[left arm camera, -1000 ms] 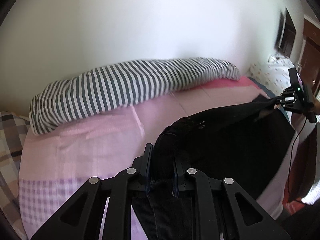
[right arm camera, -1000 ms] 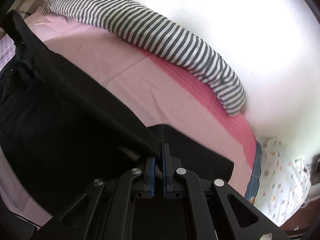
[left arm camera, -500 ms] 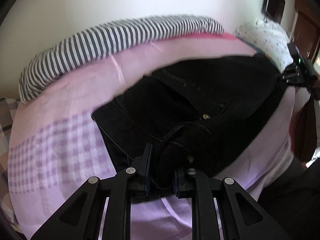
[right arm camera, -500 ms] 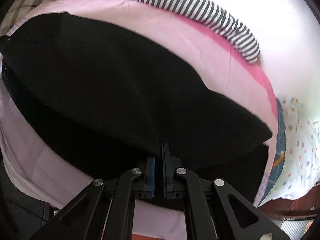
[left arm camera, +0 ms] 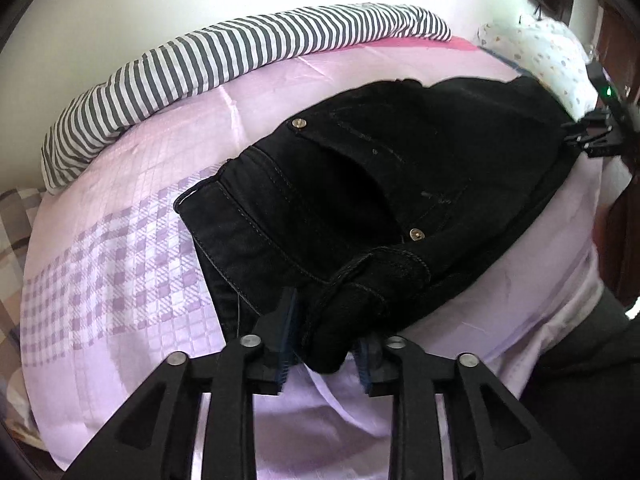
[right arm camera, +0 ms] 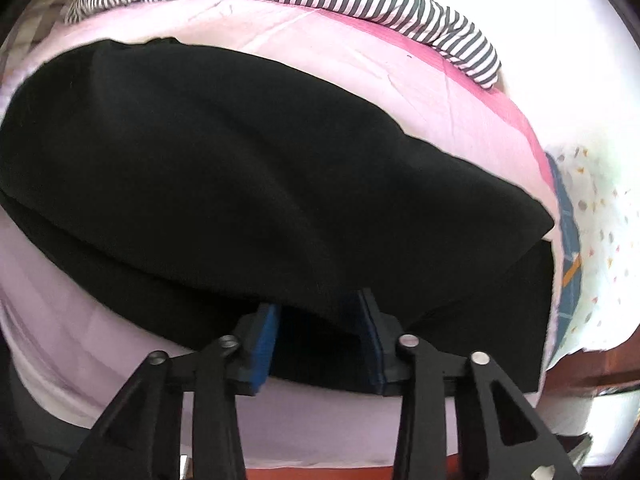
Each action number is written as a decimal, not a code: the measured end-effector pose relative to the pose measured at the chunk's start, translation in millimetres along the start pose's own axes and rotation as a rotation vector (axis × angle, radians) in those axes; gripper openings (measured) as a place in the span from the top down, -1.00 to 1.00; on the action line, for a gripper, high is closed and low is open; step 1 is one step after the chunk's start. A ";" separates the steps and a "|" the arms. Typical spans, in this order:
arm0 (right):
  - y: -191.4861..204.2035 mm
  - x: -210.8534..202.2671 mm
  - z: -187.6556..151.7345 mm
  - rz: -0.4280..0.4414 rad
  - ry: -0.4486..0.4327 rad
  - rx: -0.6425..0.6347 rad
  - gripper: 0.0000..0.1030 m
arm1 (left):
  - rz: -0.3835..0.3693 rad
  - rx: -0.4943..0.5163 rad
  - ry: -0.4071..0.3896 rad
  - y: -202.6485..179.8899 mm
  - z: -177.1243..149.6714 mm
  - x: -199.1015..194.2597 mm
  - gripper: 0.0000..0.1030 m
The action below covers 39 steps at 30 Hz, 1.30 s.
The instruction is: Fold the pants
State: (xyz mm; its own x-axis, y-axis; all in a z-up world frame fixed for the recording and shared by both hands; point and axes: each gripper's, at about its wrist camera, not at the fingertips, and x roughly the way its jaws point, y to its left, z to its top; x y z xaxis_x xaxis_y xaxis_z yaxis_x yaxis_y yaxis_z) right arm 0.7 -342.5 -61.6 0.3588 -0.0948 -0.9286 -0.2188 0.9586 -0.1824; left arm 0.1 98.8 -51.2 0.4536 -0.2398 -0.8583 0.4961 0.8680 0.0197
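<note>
Black jeans (left arm camera: 380, 184) lie flat on the pink bed sheet (left arm camera: 120, 280), waistband toward the left gripper, legs toward the right. My left gripper (left arm camera: 326, 344) is open, its jaws apart around the bunched waistband corner. The fabric rests between them, not pinched. In the right wrist view the jeans' legs (right arm camera: 240, 184) lie folded one over the other. My right gripper (right arm camera: 324, 336) is open, its blue pads either side of the leg edge. The right gripper also shows in the left wrist view (left arm camera: 588, 140) at the far end of the jeans.
A grey-and-white striped bolster (left arm camera: 224, 60) lies along the wall at the back of the bed. A white patterned pillow (right arm camera: 596, 240) sits at the bed's right end. A checked cushion (left arm camera: 12, 232) is at the left edge.
Both grippers lowered the jeans from the air onto the bed. Both grippers then opened and let go of the fabric, which now lies flat.
</note>
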 end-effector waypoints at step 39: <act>2.8 -22.6 -35.3 0.431 -0.097 0.437 0.03 | -0.460 -1.212 0.053 53.7 -58.4 12.9 0.32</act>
State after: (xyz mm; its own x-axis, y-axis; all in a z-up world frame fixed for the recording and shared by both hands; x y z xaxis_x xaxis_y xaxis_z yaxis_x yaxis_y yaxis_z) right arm -40.0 -347.1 -52.6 0.4059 0.3305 -0.8521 0.0218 0.9286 0.3705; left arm -10.7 167.7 -91.1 0.3784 -0.6258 -0.6821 -0.3973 0.5557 -0.7303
